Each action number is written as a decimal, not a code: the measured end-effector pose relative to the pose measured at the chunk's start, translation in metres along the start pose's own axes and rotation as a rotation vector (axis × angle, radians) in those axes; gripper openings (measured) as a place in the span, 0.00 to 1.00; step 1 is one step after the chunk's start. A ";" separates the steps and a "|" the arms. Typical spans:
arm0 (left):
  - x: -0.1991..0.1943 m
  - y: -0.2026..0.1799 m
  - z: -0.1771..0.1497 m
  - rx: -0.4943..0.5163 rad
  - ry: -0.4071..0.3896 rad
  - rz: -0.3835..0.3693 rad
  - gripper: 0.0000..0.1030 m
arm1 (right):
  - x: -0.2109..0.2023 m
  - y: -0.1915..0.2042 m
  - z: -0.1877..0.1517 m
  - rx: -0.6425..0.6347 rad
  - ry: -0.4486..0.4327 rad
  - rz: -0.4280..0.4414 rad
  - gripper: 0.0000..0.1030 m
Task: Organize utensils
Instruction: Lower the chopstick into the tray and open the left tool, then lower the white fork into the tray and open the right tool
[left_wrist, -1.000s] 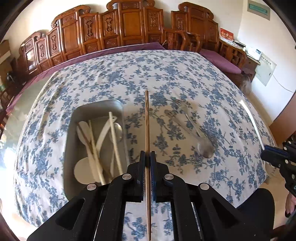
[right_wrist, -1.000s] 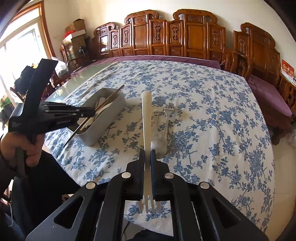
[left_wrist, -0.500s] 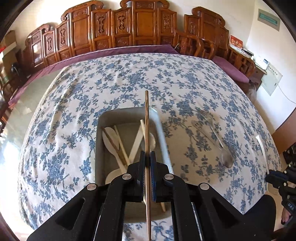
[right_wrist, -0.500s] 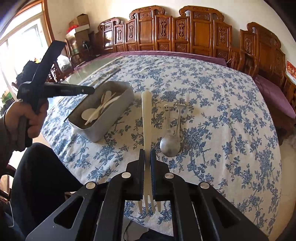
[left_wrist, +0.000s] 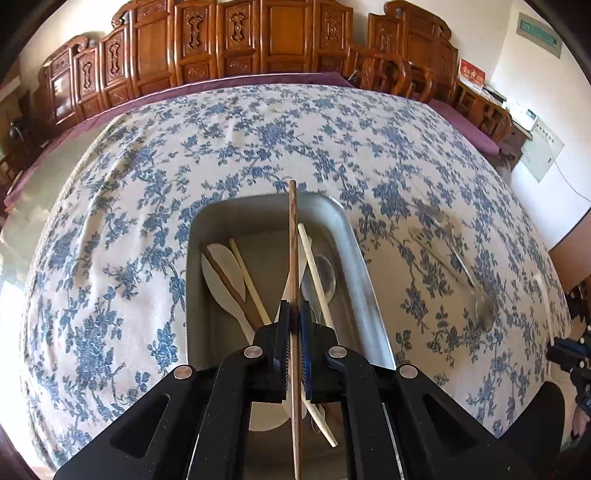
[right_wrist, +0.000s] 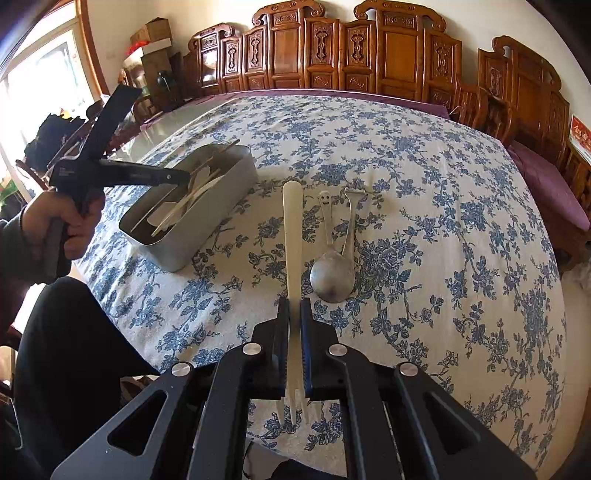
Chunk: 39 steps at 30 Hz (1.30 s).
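My left gripper (left_wrist: 294, 314) is shut on a brown wooden chopstick (left_wrist: 293, 240) and holds it over the grey metal tray (left_wrist: 354, 251). The tray holds pale spoons, chopsticks and a metal spoon. In the right wrist view the left gripper (right_wrist: 184, 176) hangs above the tray (right_wrist: 207, 229). My right gripper (right_wrist: 294, 314) is shut on a white plastic fork (right_wrist: 291, 221), tines toward the camera, above the tablecloth. A metal spoon (right_wrist: 332, 273) lies on the cloth just right of the fork; it also shows in the left wrist view (left_wrist: 480, 306).
A round table with a blue floral cloth (right_wrist: 443, 221) fills both views. Carved wooden chairs (right_wrist: 369, 48) ring the far side. The person's lap and arm (right_wrist: 55, 332) are at the near left edge. A second metal utensil (right_wrist: 351, 214) lies beside the spoon.
My left gripper has moved left with the chopstick, from beside the tray to over it, and lower. My right gripper with the fork has stayed almost still.
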<state>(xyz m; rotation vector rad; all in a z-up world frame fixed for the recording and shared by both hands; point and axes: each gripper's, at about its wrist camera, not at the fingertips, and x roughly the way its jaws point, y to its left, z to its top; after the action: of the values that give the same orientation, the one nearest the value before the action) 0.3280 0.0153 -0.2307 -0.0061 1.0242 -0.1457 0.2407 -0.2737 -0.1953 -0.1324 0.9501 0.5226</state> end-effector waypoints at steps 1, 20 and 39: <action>0.002 0.000 -0.001 0.003 0.005 0.000 0.04 | 0.000 0.000 0.000 0.000 -0.001 0.001 0.07; -0.021 0.014 -0.010 0.016 -0.011 -0.008 0.11 | 0.007 0.044 0.017 -0.026 -0.006 0.031 0.07; -0.122 0.092 -0.042 -0.046 -0.146 0.039 0.21 | 0.061 0.132 0.090 -0.064 0.008 0.082 0.07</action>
<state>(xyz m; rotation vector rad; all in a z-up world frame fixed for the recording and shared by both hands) 0.2406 0.1244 -0.1551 -0.0376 0.8814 -0.0846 0.2720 -0.1067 -0.1763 -0.1534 0.9496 0.6282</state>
